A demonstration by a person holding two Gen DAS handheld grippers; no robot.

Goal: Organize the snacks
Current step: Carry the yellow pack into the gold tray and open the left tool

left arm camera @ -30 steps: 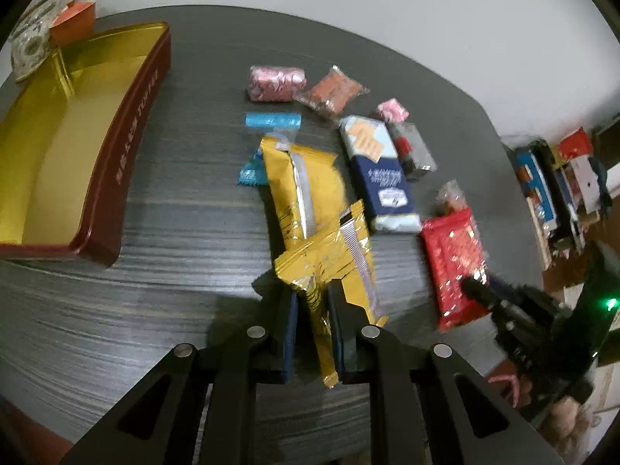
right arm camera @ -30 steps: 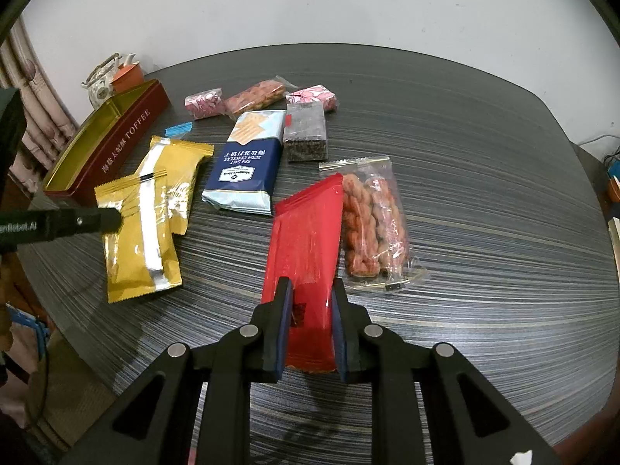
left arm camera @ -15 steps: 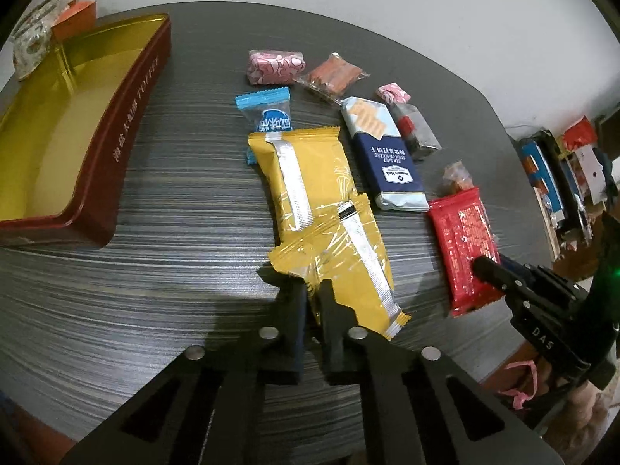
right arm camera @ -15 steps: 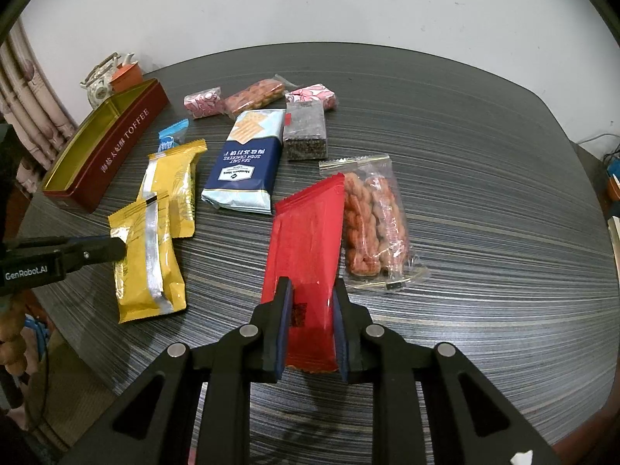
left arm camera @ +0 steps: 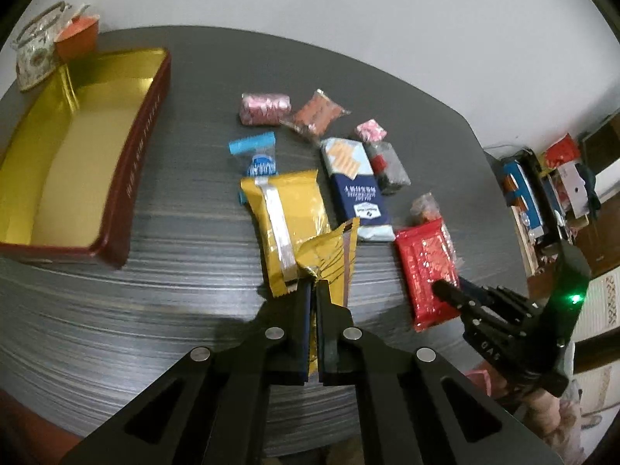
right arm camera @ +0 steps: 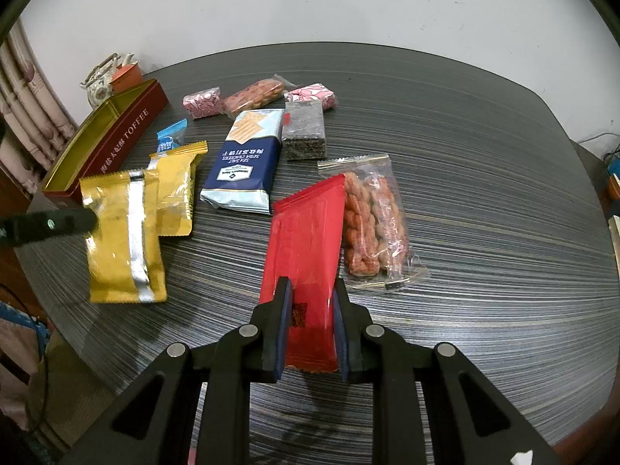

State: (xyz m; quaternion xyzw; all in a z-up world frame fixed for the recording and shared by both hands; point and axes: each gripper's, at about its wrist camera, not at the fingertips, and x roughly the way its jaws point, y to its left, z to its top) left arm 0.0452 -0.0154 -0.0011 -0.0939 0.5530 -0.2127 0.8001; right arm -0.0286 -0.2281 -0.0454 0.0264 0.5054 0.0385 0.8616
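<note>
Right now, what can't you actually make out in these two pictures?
- Blue candy wrapper: lower part hidden under the flat gold packet, both views.
- Toffee tin: its inside is mostly hidden by its wall in the right wrist view.
- Red packet: near end covered by the right hand-held gripper.

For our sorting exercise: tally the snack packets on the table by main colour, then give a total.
Gold packets: 2
Pink packets: 2
Red packet: 1
Blue packets: 2
Clear bags, orange snacks: 2
Dark block: 1
Total: 10
</note>
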